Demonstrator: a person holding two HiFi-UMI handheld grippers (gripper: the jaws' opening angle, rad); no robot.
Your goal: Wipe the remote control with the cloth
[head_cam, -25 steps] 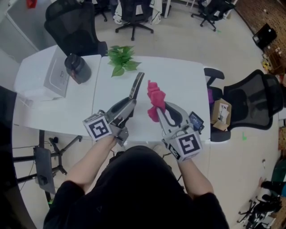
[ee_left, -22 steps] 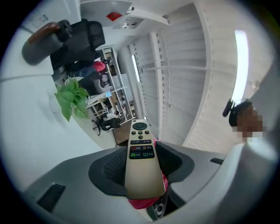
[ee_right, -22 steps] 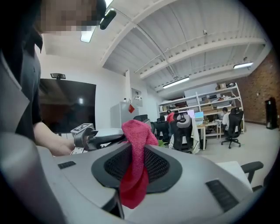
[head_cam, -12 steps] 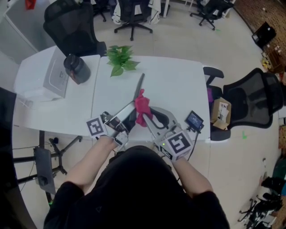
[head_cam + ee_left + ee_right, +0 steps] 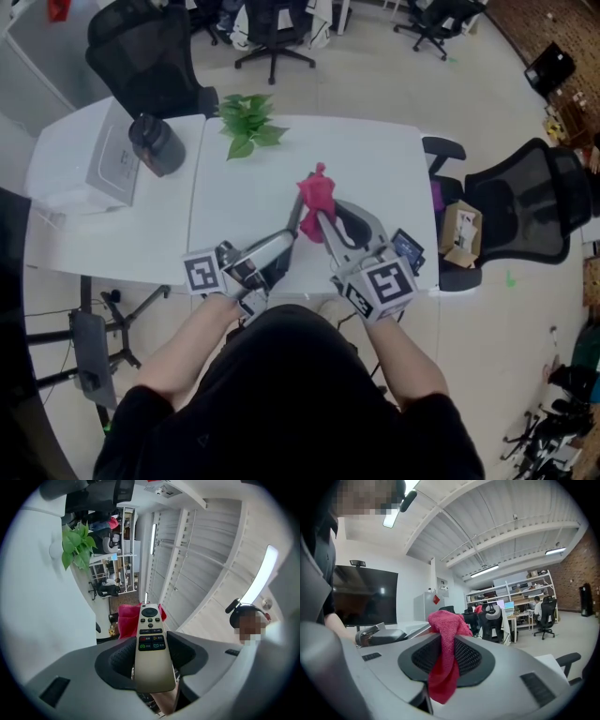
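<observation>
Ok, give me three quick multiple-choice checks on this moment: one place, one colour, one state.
1. Where is the plant? A. at the table's far edge B. on the floor C. on a chair
2. What colour is the cloth? A. blue B. pink C. white
3. The left gripper's jaws are: A. open and empty B. shut on the remote control C. shut on the cloth
Answers: 1 A, the head view shows it at the far edge; 2 B, pink in every view; 3 B, the left gripper view shows the pads pressing the remote control's sides.
</observation>
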